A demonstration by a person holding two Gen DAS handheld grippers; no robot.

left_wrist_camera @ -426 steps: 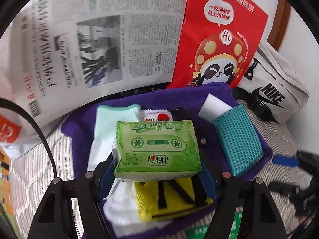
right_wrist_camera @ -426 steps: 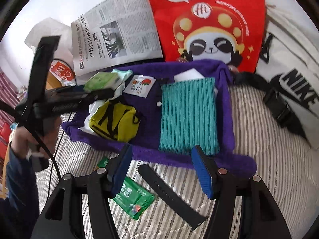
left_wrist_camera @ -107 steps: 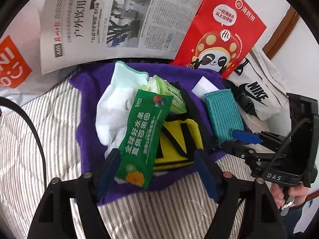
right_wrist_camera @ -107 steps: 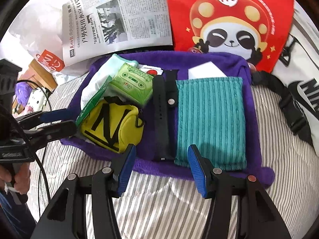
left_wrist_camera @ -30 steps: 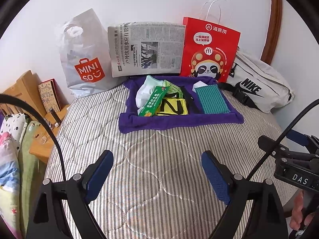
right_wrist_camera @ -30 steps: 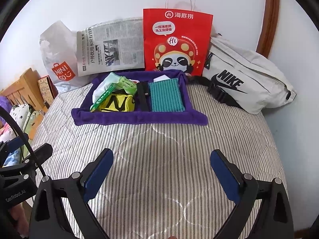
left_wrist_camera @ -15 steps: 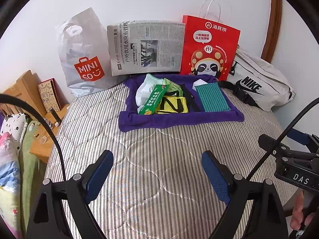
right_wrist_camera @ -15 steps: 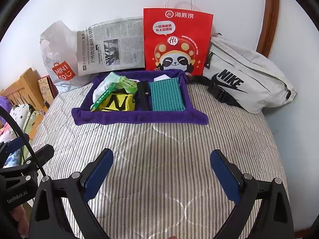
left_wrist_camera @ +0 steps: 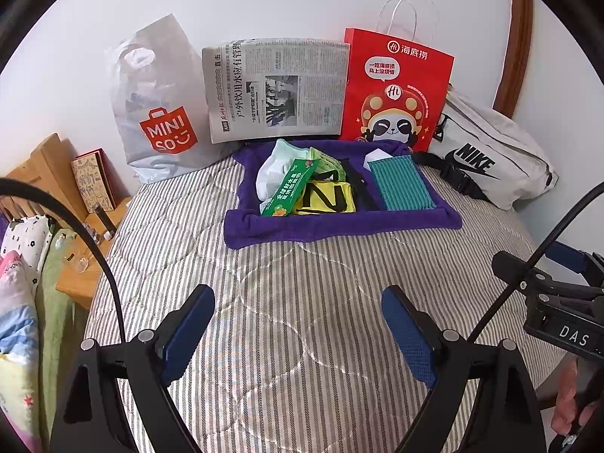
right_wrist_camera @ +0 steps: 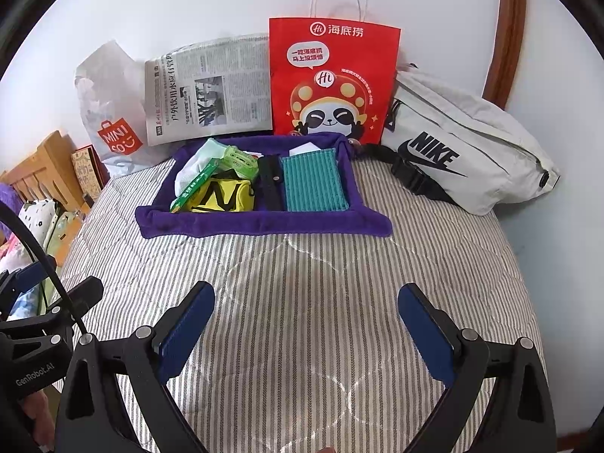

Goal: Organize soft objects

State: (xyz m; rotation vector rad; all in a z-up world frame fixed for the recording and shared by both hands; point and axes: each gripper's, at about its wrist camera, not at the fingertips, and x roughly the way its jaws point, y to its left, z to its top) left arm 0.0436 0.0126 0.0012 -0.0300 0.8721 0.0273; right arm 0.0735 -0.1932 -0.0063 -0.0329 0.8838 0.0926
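Both hand-held grippers, left (left_wrist_camera: 298, 324) and right (right_wrist_camera: 305, 324), stood wide and empty over the striped bed (right_wrist_camera: 321, 283). Soft items sat gathered on the purple towel (right_wrist_camera: 264, 224) at 12 o'clock, edges raised, apparently to corral them; sorting looked finished.

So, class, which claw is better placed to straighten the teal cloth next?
Probably the right claw: open, empty, teal cloth straight ahead. From the left claw it lies off to the right.
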